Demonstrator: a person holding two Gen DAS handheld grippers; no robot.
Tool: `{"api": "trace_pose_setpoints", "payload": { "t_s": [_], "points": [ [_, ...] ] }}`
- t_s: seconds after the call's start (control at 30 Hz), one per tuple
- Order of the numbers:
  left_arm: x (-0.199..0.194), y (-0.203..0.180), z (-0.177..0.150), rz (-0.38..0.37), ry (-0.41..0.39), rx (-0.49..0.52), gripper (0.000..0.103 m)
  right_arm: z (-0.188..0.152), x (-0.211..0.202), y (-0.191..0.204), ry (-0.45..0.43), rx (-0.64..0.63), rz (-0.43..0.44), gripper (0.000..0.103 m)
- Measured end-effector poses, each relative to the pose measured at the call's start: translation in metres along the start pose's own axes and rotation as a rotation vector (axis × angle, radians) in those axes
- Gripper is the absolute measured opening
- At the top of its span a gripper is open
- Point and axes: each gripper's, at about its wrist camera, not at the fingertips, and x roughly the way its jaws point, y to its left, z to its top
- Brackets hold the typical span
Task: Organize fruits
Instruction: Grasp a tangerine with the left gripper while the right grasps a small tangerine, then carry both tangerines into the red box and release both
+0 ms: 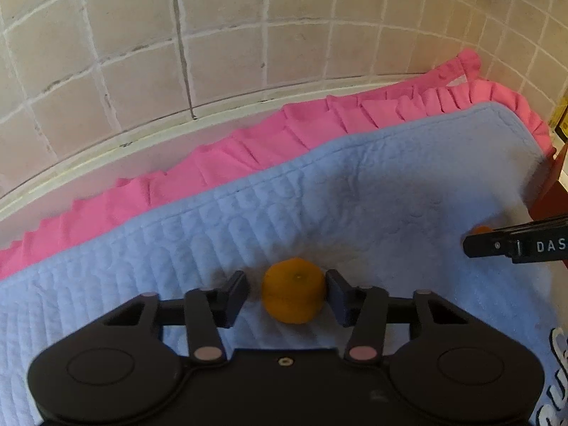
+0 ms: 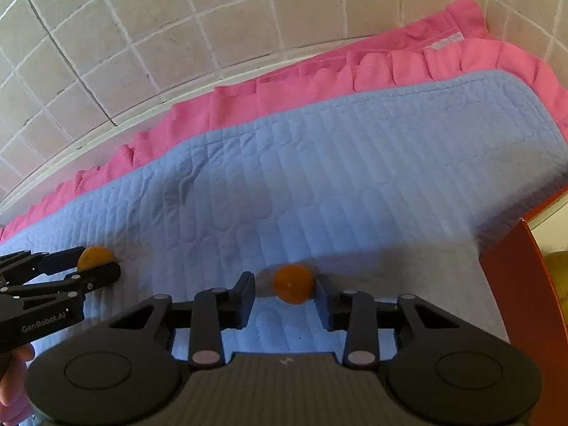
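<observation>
A: Oranges, two of them, lie well apart on the blue quilted mat (image 1: 355, 184). The bigger orange (image 1: 293, 290) sits between the fingers of the left gripper (image 1: 287, 293), and the smaller orange (image 2: 294, 283) sits between the fingers of the right gripper (image 2: 285, 293).

B: Do the tongs hold them already?

A: I think not yet. Both pairs stand open around the fruit. On each side the right finger is touching or almost touching the skin, and the left finger has a gap.

B: So which step is this?

A: The grasp, I judge. Next, each gripper must close gently and evenly, because a round fruit can roll away.

B: How do they look?

A: Smooth, round, deep orange, whole. An orange-red container wall (image 2: 525, 284) stands at the right, maybe the destination.
</observation>
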Motion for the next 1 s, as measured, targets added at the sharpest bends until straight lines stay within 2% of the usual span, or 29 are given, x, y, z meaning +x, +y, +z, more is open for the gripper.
{"api": "trace_pose_setpoints", "payload": {
  "t_s": [0.1,0.17,0.43,0.67,0.83,1.0],
  "points": [
    [-0.001,-0.003,0.000,-0.004,-0.001,0.012,0.046,-0.001,0.000,-0.002,0.002,0.003,0.006,0.030],
    [-0.003,-0.006,0.000,0.006,-0.006,0.030,0.046,-0.001,0.000,-0.001,0.000,0.000,0.002,0.027],
    [-0.010,-0.010,-0.003,0.002,-0.014,0.045,0.046,-0.004,-0.006,-0.005,-0.011,0.052,0.052,0.026],
    [-0.034,-0.027,0.007,-0.018,-0.068,0.072,0.046,-0.005,-0.040,-0.013,-0.076,0.057,0.060,0.026],
    [-0.052,-0.058,0.019,-0.049,-0.118,0.142,0.046,-0.014,-0.079,-0.034,-0.141,0.095,0.059,0.026],
    [-0.068,-0.109,0.039,-0.111,-0.179,0.241,0.046,-0.030,-0.122,-0.070,-0.207,0.173,0.043,0.026]
  ]
}}
